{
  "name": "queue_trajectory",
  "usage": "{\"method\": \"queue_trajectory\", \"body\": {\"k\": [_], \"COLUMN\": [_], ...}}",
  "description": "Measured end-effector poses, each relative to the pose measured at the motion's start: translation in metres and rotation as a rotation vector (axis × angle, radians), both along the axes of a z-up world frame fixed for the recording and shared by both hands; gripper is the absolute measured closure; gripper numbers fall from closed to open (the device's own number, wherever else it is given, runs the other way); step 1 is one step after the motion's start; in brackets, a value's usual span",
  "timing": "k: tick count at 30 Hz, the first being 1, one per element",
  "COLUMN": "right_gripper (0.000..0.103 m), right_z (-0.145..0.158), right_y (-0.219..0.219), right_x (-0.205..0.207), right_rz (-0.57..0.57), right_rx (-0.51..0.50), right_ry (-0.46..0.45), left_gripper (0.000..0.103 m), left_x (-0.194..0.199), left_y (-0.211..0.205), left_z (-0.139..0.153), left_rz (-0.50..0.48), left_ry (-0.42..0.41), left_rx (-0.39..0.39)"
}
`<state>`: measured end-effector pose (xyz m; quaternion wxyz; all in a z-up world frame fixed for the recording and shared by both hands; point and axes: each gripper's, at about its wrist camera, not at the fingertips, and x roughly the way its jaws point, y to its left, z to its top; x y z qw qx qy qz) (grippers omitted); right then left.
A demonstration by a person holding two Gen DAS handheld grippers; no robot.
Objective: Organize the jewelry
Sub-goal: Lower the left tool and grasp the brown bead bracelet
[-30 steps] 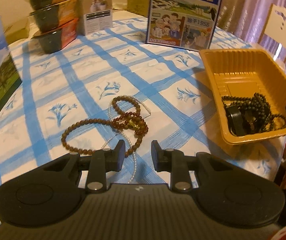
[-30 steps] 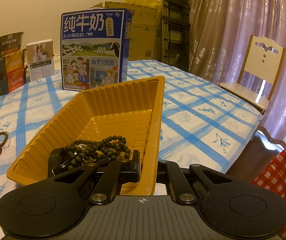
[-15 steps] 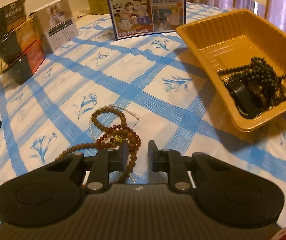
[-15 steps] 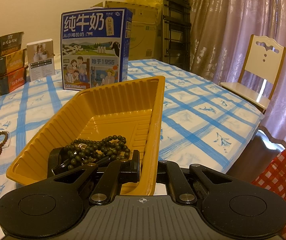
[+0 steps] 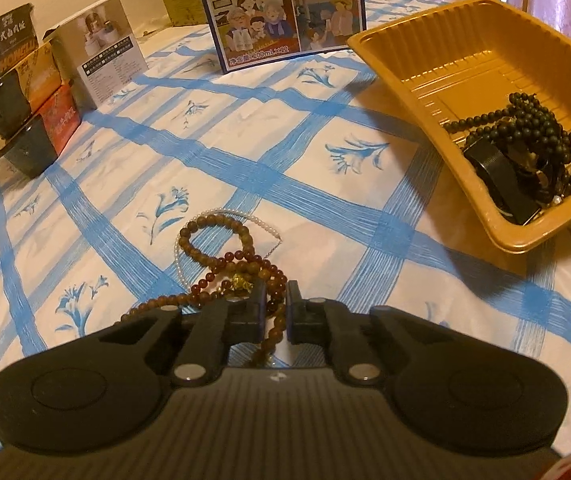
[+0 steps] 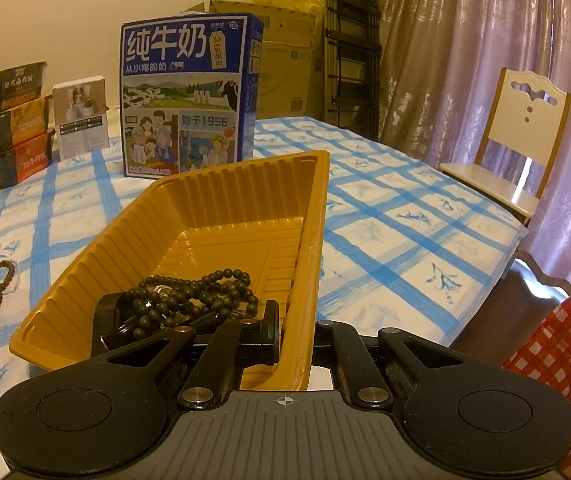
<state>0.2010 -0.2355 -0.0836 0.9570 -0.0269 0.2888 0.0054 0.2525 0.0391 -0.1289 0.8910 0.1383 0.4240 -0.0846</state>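
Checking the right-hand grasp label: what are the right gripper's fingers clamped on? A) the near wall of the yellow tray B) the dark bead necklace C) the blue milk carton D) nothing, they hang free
A: in the right wrist view the right gripper has one finger inside and one outside the yellow tray, pinching its near wall; the dark bead necklace lies loose in the tray beside the inner finger.

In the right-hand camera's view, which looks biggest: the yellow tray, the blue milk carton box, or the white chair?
As they appear:
1. yellow tray, though it sits nearest the camera
2. blue milk carton box
3. white chair, farthest away, so its true rank is unsure
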Motion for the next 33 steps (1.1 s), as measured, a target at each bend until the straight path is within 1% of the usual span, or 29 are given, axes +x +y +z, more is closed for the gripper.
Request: {"method": "queue_trajectory", "body": {"k": [3, 12, 22, 33], "right_gripper": [0.096, 0.096, 0.096, 0.096], "right_z": [0.000, -0.001, 0.000, 0.000], "right_y": [0.000, -0.001, 0.000, 0.000], "right_x": [0.000, 0.000, 0.000, 0.000], "right_rz": [0.000, -0.001, -0.001, 0.000], "right_rx": [0.000, 0.001, 0.001, 0.000], "right_ry": [0.000, 0.001, 0.001, 0.002], "left_gripper": [0.099, 0.099, 0.099, 0.099], "left_x": [0.000, -0.002, -0.012, -0.017], "left_y": [0.001, 0.005, 0.014, 0.022], "left_z": [0.001, 0.006, 0.025, 0.047], "left_rz": [0.002, 0.023, 0.060, 0.082], "left_ry": [-0.003, -0.003, -0.033, -0.077], "left_rx": [-0.007, -0.060, -0.119, -0.137]}}
